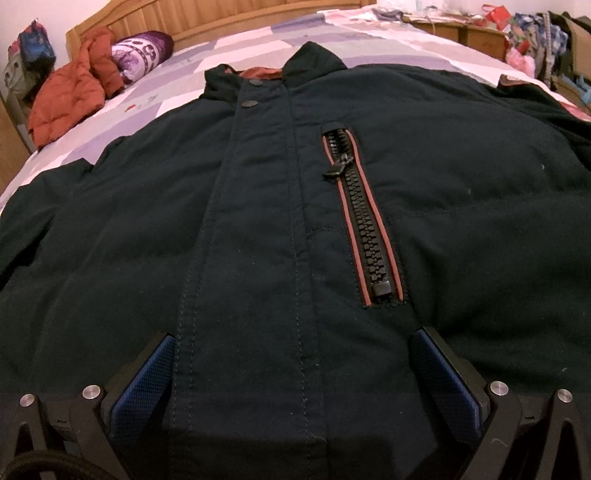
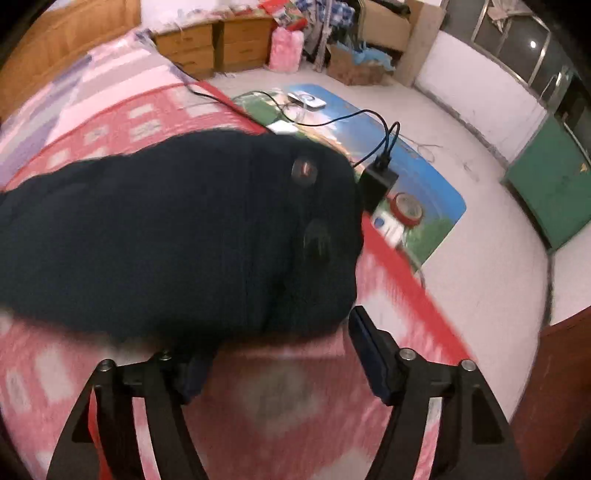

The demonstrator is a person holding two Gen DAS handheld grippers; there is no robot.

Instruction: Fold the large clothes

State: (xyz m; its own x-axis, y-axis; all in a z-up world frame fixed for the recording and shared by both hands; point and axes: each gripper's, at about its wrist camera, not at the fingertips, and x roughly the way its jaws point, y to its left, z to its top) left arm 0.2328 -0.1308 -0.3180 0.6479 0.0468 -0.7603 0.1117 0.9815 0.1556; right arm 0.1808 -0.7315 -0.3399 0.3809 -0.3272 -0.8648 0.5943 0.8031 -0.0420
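A dark navy jacket [image 1: 258, 221] lies front-up on the bed, with its collar at the far end and a red-trimmed chest zipper [image 1: 364, 221] right of the buttoned placket. My left gripper [image 1: 295, 369] rests low on the jacket's lower front. Its blue pads [image 1: 147, 376] stand wide apart and open, with the placket between them. In the right wrist view, a jacket sleeve [image 2: 166, 240] lies across the red-patterned bedspread, its cuff near the bed's edge. My right gripper [image 2: 280, 347] is open at the sleeve's near edge, and its left fingertip is tucked under the fabric.
An orange puffer jacket [image 1: 70, 99] and a purple pillow [image 1: 142, 51] lie by the wooden headboard [image 1: 221, 18]. Past the bed's right edge, on the floor, are a printed mat [image 2: 417, 173] with cables and a black charger [image 2: 376, 184]. Wooden drawers [image 2: 218, 48] and clutter stand beyond.
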